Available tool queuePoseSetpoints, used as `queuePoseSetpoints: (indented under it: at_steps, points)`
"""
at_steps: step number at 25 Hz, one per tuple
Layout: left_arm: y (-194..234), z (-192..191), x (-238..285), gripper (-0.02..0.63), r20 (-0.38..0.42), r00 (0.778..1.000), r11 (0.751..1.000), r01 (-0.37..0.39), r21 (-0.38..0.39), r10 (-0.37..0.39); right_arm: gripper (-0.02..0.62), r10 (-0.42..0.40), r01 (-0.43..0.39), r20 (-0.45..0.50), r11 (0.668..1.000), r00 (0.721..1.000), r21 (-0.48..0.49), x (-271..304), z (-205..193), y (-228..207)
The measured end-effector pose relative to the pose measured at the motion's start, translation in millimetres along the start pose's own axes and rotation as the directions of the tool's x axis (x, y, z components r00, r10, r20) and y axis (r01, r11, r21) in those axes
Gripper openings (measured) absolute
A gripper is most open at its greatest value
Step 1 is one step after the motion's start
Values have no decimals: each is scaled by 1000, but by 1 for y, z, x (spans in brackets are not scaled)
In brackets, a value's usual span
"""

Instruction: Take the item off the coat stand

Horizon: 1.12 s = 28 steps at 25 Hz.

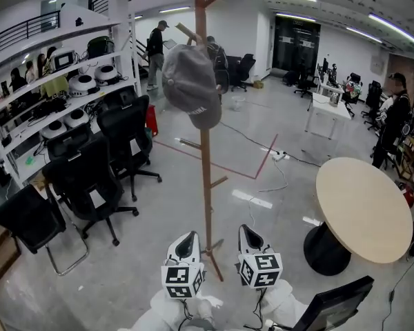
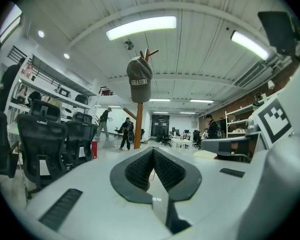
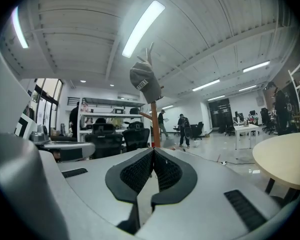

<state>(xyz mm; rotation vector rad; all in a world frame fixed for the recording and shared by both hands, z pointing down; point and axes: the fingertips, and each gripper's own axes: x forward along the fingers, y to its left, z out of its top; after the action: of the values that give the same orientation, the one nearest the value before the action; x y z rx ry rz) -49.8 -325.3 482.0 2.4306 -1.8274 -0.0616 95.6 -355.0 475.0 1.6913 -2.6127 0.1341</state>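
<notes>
A grey cap point(image 1: 192, 86) hangs on an upper peg of a tall wooden coat stand point(image 1: 206, 171) in the middle of the floor. The same cap point(image 2: 139, 79) shows in the left gripper view and the cap point(image 3: 145, 84) in the right gripper view, both well ahead and above. My left gripper point(image 1: 187, 244) and right gripper point(image 1: 247, 238) sit low near the stand's base, side by side, far below the cap. Both have their jaws together with nothing between them.
Black office chairs point(image 1: 90, 178) stand at the left before white shelves point(image 1: 48, 95). A round beige table point(image 1: 362, 209) is at the right, a dark monitor point(image 1: 331, 309) at the bottom right. Cables point(image 1: 276, 156) cross the floor. People stand far back.
</notes>
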Motion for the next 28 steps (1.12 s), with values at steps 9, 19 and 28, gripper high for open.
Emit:
queuePoseSetpoints:
  at_steps: [9, 19, 28]
  points:
    - [29, 7, 52, -1, -1, 1000, 1000, 8, 6, -8, 5, -4, 4, -1, 1000, 1000, 9, 57, 5, -11]
    - [61, 24, 118, -2, 29, 1000, 1000, 11, 6, -11, 5, 26, -25, 35, 1000, 999, -16, 127, 28, -19]
    - [79, 20, 163, -2, 25, 1000, 1000, 3, -9, -3, 6, 78, -76, 65, 996, 995, -43, 163, 32, -26]
